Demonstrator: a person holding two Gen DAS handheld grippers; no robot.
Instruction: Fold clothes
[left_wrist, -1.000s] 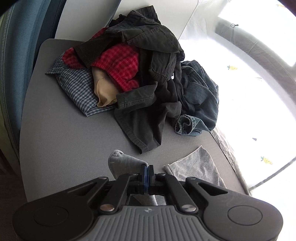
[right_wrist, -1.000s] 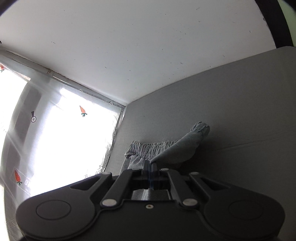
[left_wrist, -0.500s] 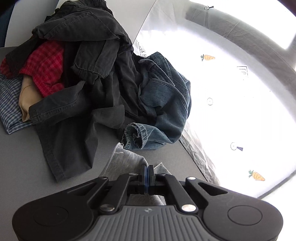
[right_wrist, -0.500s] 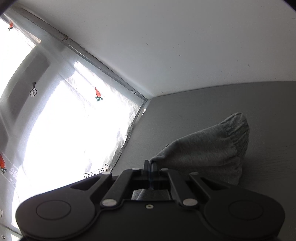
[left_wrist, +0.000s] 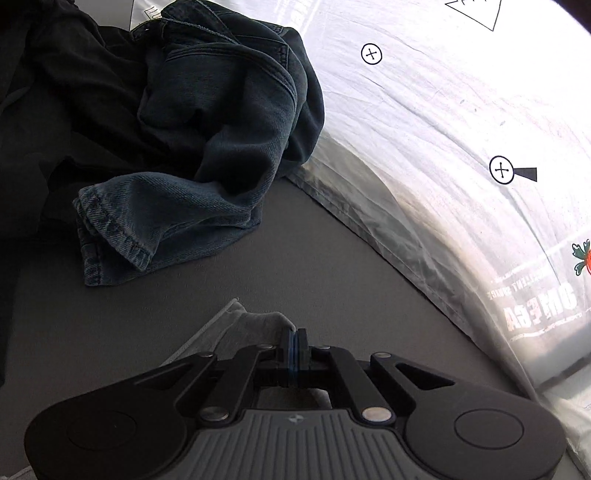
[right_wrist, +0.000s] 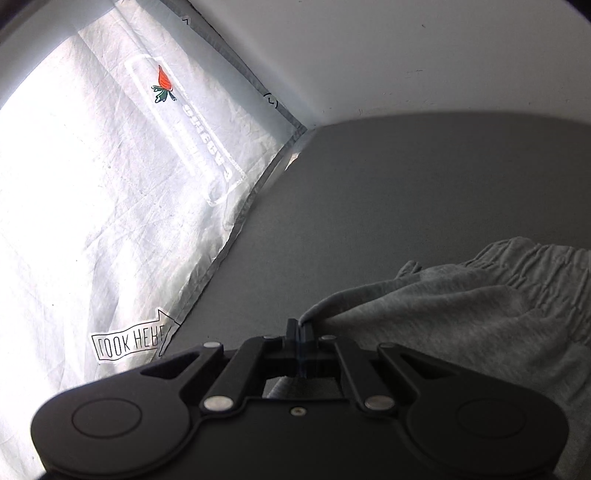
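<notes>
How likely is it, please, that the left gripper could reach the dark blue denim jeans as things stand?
Probably not yet: the left gripper is shut on the grey knit garment. Bare grey table lies between it and the dark blue denim jeans, with nothing blocking.

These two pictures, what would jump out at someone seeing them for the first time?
Probably the black left gripper low in its view, shut on a corner of grey garment, with crumpled blue jeans heaped beyond on the grey table. In the other view, the right gripper pinches the same grey fabric, a bright white sheet alongside.
</notes>
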